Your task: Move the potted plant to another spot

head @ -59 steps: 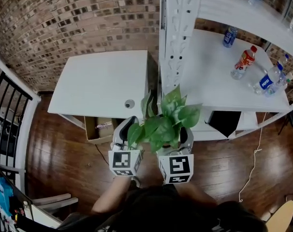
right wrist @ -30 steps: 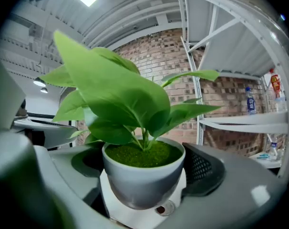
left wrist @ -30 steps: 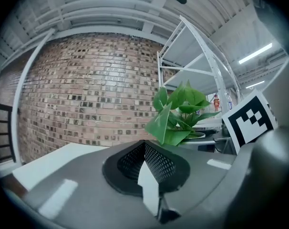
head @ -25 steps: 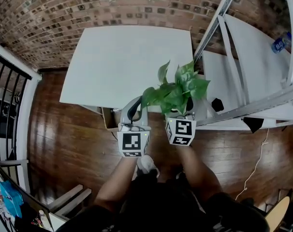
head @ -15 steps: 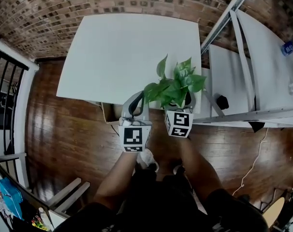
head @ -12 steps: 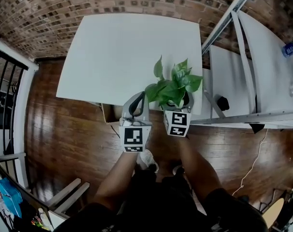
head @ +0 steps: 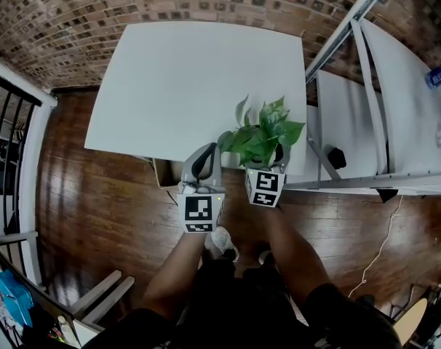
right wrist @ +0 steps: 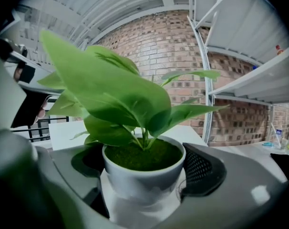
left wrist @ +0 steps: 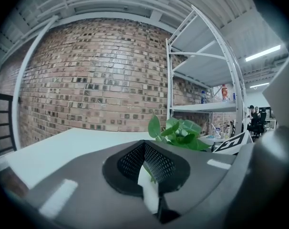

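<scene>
Pot and foliage make one potted plant, at about 5 o'clock on the single white desk, near its front edge. I cannot tell whether its base has touched down. The right claw stands wide and pinches the white pot from both sides below the rim. The left claw, at 8 o'clock from the plant, is pressed together on nothing.

The pot looks small, stiff and light, probably smooth enough to slip and breakable if dropped. The leaves are soft and make it top-heavy, so the pot wall is the place to grip. One shelf rack stands at 3 o'clock.
</scene>
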